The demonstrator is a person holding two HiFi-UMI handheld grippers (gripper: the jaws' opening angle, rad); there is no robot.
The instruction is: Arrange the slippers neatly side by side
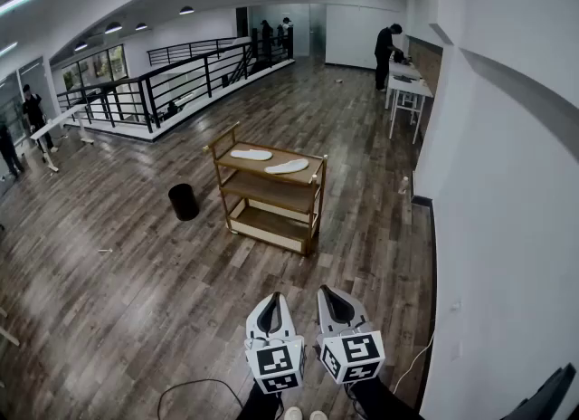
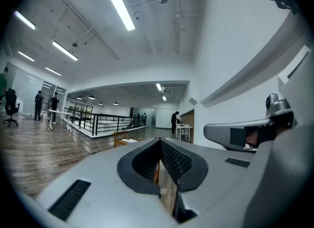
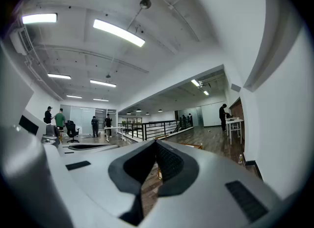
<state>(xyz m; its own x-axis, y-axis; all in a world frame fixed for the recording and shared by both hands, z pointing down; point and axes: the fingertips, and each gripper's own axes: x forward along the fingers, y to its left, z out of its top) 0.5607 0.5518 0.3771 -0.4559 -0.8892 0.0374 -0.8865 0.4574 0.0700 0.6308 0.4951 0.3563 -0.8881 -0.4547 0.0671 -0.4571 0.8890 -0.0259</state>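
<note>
The wood floor (image 1: 136,255) runs wide and open. On it, well apart from the person, stands a three-shelf wooden cart (image 1: 316,214). A black bin (image 1: 184,201) sits just beside the cart at its 9 o'clock.

Both slippers lie on the cart's top shelf, near each other but not touching or lined up. In the head view the left slipper (image 1: 251,154) has its long axis close to 9-to-3. The right slipper (image 1: 287,167) slants from about 8 to 2 and sits a little nearer the person.

The left gripper (image 1: 270,305) and the right gripper (image 1: 327,293) are held low, side by side and level. Each has its jaws pressed together on nothing; the left gripper view shows no gap at the tips (image 2: 159,146), and neither does the right gripper view (image 3: 156,148).

From the left gripper the cart lies at 12 o'clock, and from the right gripper at about 11. Neither gripper is within reach. The next move looks like a walk straight ahead to the cart. The left gripper is slightly better lined up with the left slipper, and the slanted one falls to the right gripper.
</note>
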